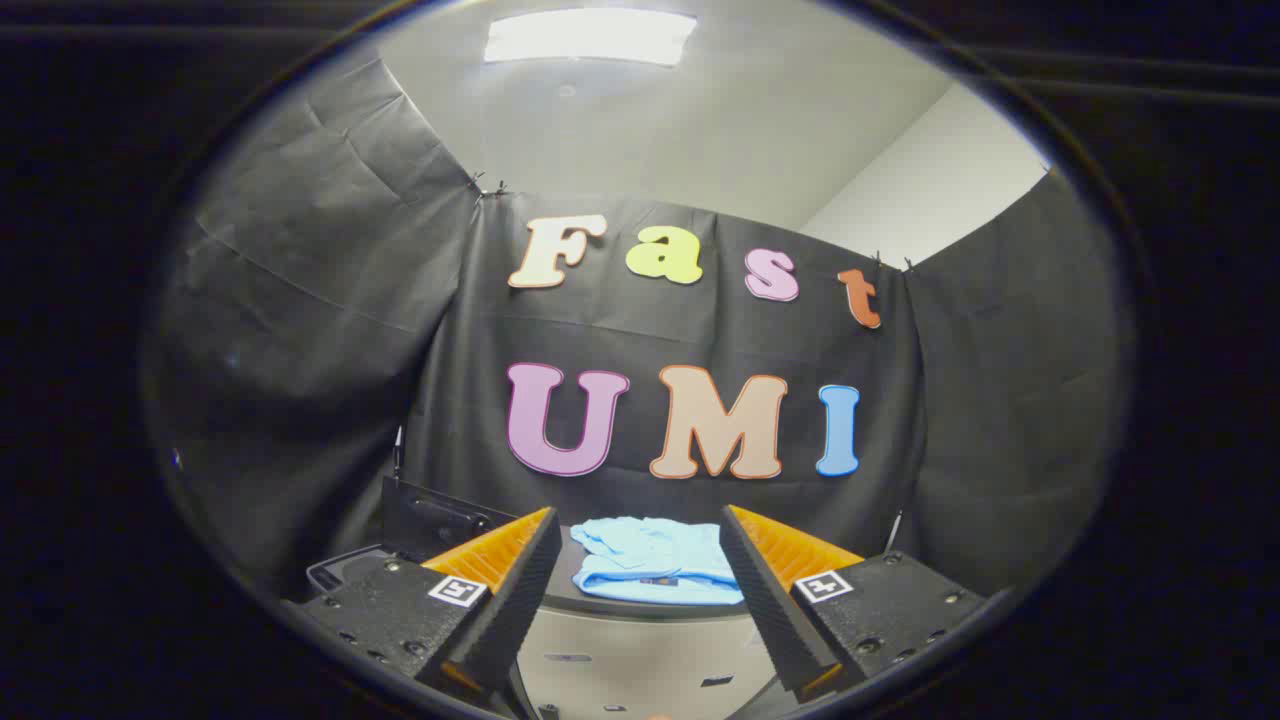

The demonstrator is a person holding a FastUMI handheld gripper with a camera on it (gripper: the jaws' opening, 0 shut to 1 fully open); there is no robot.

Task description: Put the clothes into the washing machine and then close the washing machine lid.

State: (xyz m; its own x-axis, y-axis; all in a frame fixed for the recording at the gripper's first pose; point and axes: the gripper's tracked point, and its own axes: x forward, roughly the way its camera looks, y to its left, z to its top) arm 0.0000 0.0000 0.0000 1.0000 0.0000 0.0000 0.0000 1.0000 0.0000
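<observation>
the gripper has its two fingers spread wide apart and grips nothing. between them and a little ahead lies the light blue clothes, a loosely folded garment resting on a dark table top whose pale front drops away below the fingers. beyond the left finger stands a dark raised panel with a handle-like bar, and next to it a dark rimmed tray-like shape; this may be the washing machine with its lid up, but i cannot tell for sure.

the step in hand looks like the approach to pick up the garment, so the task is at its very start: nothing is in the machine and the lid is not yet closed.

to do this well, i would bring the fingers forward and down so the near edge of the cloth, where the folds are thickest, comes between them. a pinch on a bunched fold should lift the whole piece; a pinch on one thin layer may let it unfold and trail. the cloth is soft and will sag, so it should be lifted high enough to clear the rim before it is carried left.

as for writing, each finger carries a square black-and-white marker, a pattern and not words. a small dark patch sits on the garment, too small to read.
</observation>
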